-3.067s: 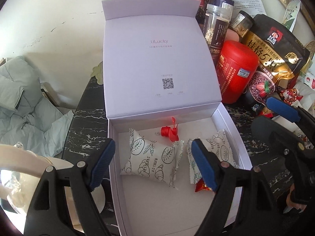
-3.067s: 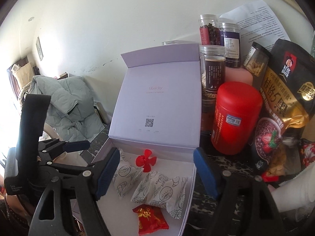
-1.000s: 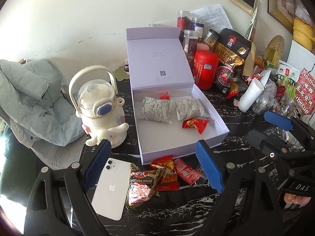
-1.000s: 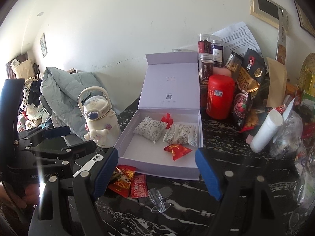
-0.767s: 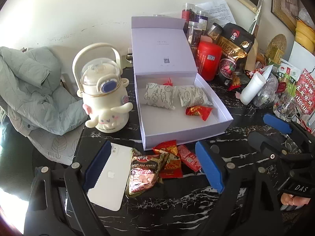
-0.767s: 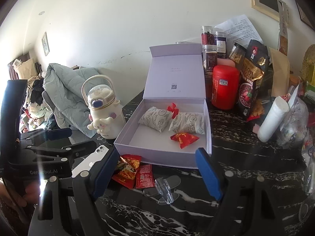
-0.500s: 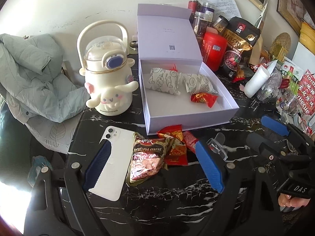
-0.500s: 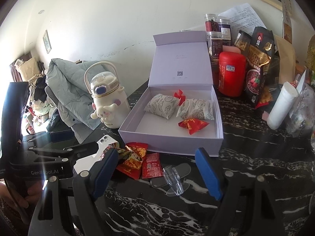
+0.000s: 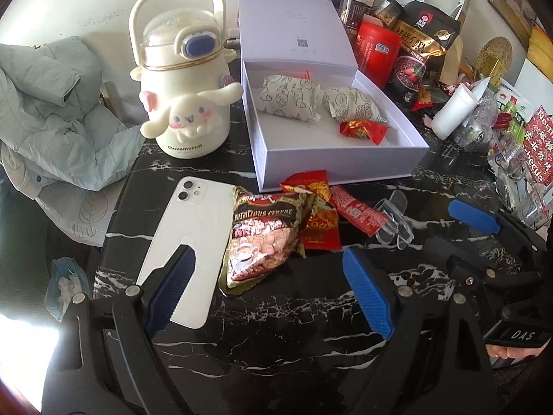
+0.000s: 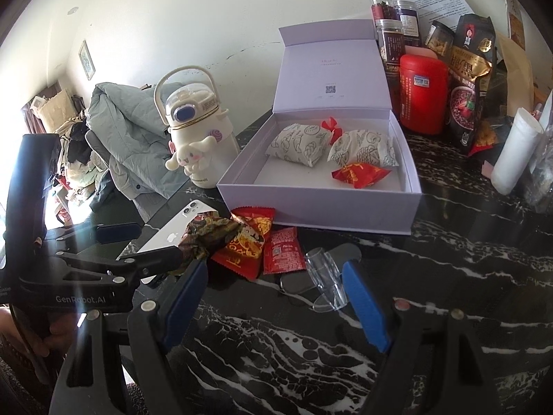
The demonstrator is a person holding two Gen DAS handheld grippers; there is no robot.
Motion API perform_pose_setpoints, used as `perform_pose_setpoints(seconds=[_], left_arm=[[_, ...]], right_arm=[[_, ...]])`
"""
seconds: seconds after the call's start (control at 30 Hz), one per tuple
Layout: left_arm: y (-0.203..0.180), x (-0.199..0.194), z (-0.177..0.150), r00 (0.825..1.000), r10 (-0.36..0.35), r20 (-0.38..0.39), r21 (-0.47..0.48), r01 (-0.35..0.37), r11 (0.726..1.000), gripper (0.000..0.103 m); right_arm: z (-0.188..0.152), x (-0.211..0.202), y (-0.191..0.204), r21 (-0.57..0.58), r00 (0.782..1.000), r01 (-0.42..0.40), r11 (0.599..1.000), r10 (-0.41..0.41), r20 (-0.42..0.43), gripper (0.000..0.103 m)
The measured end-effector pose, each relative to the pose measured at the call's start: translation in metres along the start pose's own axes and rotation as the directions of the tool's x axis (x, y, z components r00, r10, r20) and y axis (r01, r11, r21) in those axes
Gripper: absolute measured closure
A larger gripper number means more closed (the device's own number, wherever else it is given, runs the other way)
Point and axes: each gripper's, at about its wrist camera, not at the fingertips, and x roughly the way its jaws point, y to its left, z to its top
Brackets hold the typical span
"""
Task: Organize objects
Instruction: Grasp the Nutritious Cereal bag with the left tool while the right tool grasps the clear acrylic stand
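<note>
Many snacks (image 9: 262,238), black marble table (image 9: 276,328), white wall (image 10: 172,17)

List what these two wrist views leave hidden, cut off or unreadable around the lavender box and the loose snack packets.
- Red bow: left wrist view, mostly behind a white patterned pouch.
- White phone: left wrist view, its lower corner is covered by the left gripper finger.
- Box lid print: both views, too small to read.
- Large red packet: left wrist view, partly under the cereal packet.

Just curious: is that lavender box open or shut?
Open. The box has its lid standing upright at the back, and wrapped snacks show inside.
</note>
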Motion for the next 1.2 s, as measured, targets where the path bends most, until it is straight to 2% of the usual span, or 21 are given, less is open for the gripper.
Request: perform_pose_setpoints(seconds=[0.23, 0.4, 0.53, 0.73, 1.2], left_arm=[[0.006, 0.013, -0.011, 0.999, -0.033, -0.031, -0.021, 0.033, 0.999, 0.016], [0.004, 0.020, -0.010, 0.999, -0.040, -0.025, 0.014, 0.040, 0.999, 0.016], [0.002, 0.031, -0.008, 0.998, -0.043, -0.045, 0.040, 0.045, 0.998, 0.016], [0.006, 0.041, -0.002, 0.996, -0.073, -0.059, 0.023, 0.074, 0.997, 0.016], [0.004, 0.058, 0.006, 0.995, -0.055, -0.089, 0.041, 0.059, 0.997, 0.016]], right_arm=[[-0.016, 0.007, -0.005, 0.043, 1.000, 0.001, 0.999, -0.001, -0.004, 0.022], [-0.023, 0.014, -0.007, 0.056, 1.000, 0.009, 0.998, -0.008, -0.005, 0.022], [-0.018, 0.022, -0.006, 0.036, 1.000, 0.013, 0.999, -0.013, -0.014, 0.022], [-0.009, 0.034, -0.015, 0.025, 0.998, 0.064, 0.998, -0.063, -0.026, 0.022], [-0.008, 0.060, -0.024, -0.005, 0.992, 0.076, 0.997, -0.076, -0.096, 0.022]])
